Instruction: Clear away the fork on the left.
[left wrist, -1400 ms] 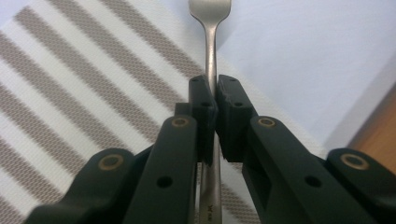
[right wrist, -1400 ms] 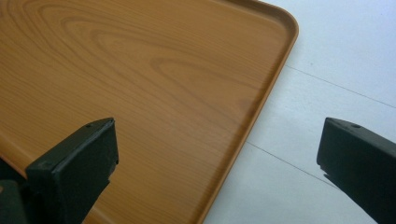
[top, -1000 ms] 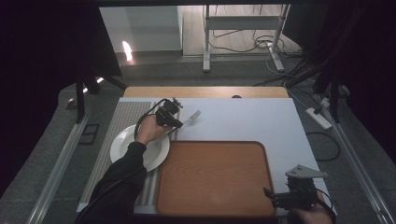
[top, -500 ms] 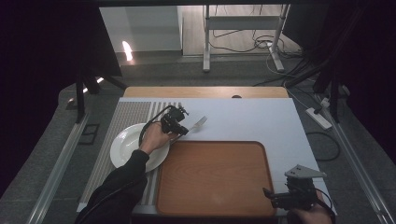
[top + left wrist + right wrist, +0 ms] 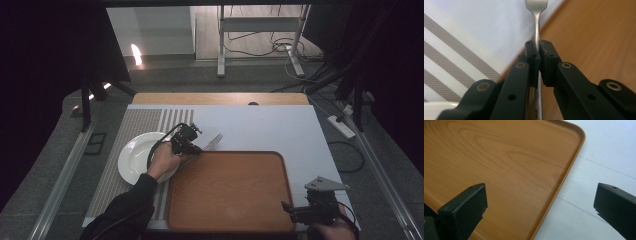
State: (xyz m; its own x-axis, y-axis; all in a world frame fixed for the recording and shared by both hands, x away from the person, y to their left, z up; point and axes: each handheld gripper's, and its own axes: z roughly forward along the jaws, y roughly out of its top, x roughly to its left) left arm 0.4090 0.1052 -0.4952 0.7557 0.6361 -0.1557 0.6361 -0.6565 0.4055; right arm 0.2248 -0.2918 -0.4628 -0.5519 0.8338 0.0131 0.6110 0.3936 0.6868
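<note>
Fork (image 5: 537, 27) clamped in left jaws over tray (image 5: 230, 220) rim — right jaws open.

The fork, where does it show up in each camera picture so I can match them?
High view: the fork lies left of centre, at the far left corner of the wooden tray, clamped in the left hand-held gripper.
Left gripper view: fork runs up the middle, gripped by its handle, tines at the top.
Right gripper view: not in it.
Shared landmark: the wooden tray.

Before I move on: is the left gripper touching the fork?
Touching. The left gripper view shows the left gripper shut on the fork, both pads pressed against its handle.
</note>
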